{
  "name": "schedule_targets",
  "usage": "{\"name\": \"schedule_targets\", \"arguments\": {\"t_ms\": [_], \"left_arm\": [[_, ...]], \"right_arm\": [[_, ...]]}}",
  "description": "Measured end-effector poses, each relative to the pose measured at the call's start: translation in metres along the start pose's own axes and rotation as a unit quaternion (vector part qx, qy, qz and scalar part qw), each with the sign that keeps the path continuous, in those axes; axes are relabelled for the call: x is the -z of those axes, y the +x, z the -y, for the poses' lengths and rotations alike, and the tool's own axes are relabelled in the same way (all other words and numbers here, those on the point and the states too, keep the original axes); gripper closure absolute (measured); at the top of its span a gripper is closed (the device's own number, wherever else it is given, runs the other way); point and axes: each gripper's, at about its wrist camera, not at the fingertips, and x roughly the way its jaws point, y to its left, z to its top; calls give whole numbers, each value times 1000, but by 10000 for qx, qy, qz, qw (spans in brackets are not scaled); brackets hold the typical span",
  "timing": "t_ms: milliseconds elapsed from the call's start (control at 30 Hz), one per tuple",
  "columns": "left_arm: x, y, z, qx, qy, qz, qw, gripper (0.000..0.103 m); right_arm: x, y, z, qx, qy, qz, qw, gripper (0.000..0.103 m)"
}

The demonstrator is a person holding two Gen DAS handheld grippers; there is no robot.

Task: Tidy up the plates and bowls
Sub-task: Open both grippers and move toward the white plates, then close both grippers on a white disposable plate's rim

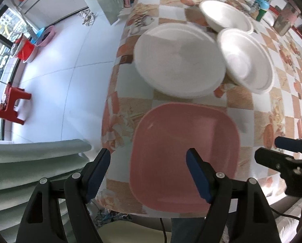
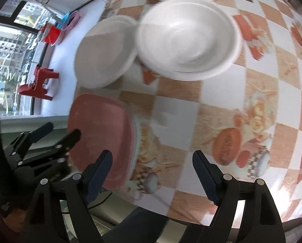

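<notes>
- The table (image 1: 242,105), covered in an orange-and-white checkered cloth with food prints, fills most of both views, and everything else sits on it.
- The pink plate (image 1: 183,151) is my landmark here. It's square with rounded corners and lies flat right at the table's near edge, nothing in it.
- The white plate (image 1: 177,60) is round and sits just behind the pink plate, close but not touching as far as I can see.
- A white bowl (image 1: 248,58) sits behind and to the right of the pink plate, its rim overlapping the white plate's right edge. It's a bit blurry.
- A second white bowl (image 1: 226,16) is farther back from the pink plate, tucked behind the first bowl.
- The left gripper (image 1: 149,168) hovers over the pink plate's near half with its jaws spread wide and nothing between them; whether the fingers touch the plate is hard to say.
- The right gripper (image 2: 153,174) hangs just right of the pink plate over bare cloth, fingers also wide apart and holding nothing.
- A red stool (image 1: 9,105) stands on the floor well off to the left of the pink plate.
</notes>
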Motion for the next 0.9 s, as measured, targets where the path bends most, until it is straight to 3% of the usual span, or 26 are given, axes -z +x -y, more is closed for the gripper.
{"name": "schedule_targets", "arguments": {"t_ms": [333,533,667,767,900], "left_arm": [[-33,-32,40,247,366,323,9985,23],[-78,-44,72,211,641,624,9958,23],[-108,-42,84,110,672,712,9951,23],[-125,-33,91,170,735,559,9956,23],[-147,-16,103,-35,845,508,9951,23]], "right_arm": [[-6,-18,47,215,503,220,9983,21],[-22,-35,70,334,704,507,9957,21],[-37,-40,84,397,763,591,9945,21],[-47,-41,90,364,811,631,9940,21],[-62,-40,97,227,805,620,9946,21]]}}
